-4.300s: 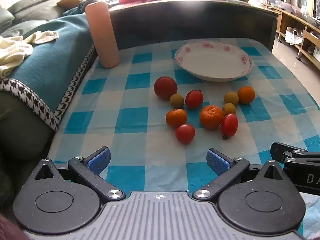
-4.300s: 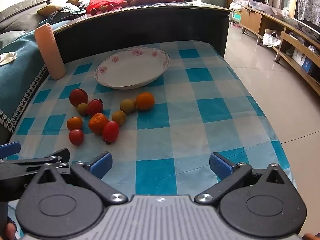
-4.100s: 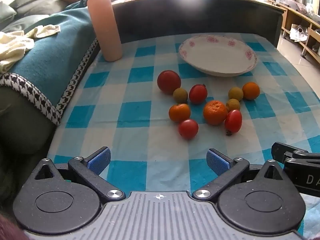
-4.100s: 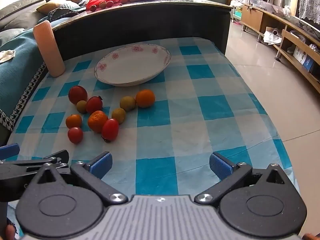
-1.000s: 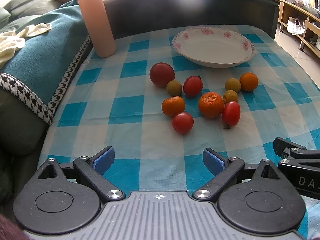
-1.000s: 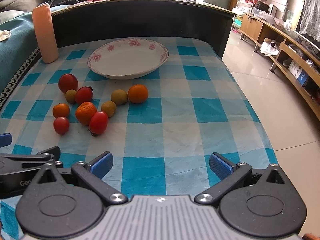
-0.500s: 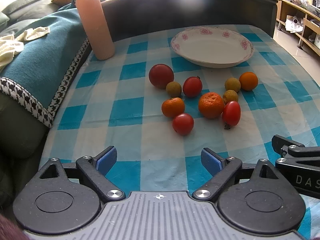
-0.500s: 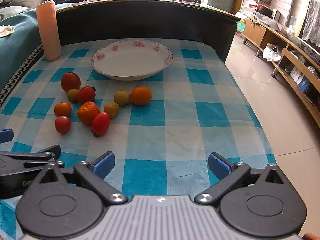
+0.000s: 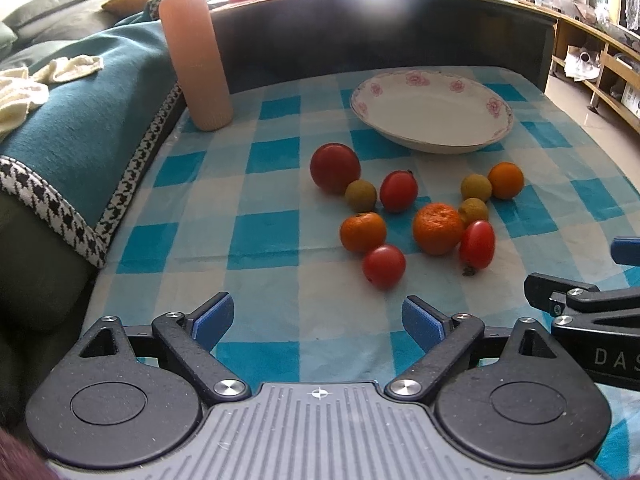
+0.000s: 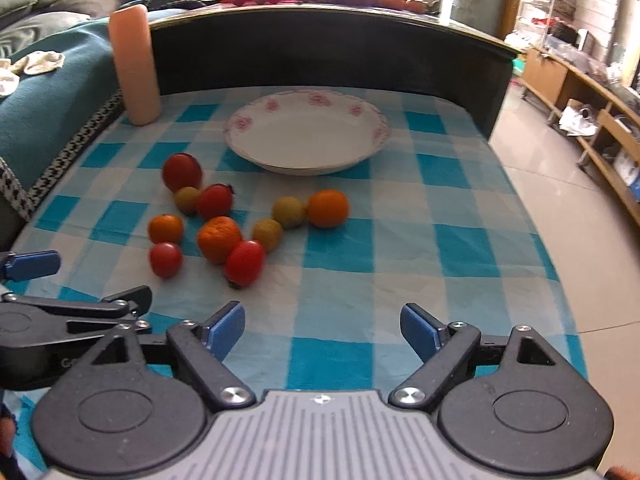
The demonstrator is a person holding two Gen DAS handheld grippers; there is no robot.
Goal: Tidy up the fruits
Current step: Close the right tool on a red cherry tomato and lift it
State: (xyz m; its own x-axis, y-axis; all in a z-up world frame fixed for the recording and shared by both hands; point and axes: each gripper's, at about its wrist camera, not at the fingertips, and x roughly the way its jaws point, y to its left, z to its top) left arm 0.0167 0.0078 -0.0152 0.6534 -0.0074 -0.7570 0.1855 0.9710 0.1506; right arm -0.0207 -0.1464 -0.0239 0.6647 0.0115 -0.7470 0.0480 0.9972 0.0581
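Note:
Several fruits lie loose on the blue-checked tablecloth [image 9: 264, 236]: red tomatoes [image 9: 384, 266] [image 10: 245, 262], oranges [image 9: 437, 229] [image 10: 328, 208] and small yellow-green fruits [image 9: 361, 196] [image 10: 288, 211]. Behind them stands an empty white floral plate [image 9: 432, 112] [image 10: 306, 134]. My left gripper [image 9: 318, 326] hovers open over the near cloth, just short of the nearest tomato. My right gripper [image 10: 322, 326] is to the right of the fruit cluster; its jaws are closing with nothing between them.
A tall pink cylinder [image 9: 196, 60] [image 10: 134, 64] stands at the back left by a dark raised board [image 10: 320, 48]. A teal blanket [image 9: 80, 92] covers the sofa on the left. The table's right edge drops to tiled floor [image 10: 580, 208].
Both views have tilted up slightly, so the fruits sit lower and closer in frame. The right gripper's fingers have drawn a little inward.

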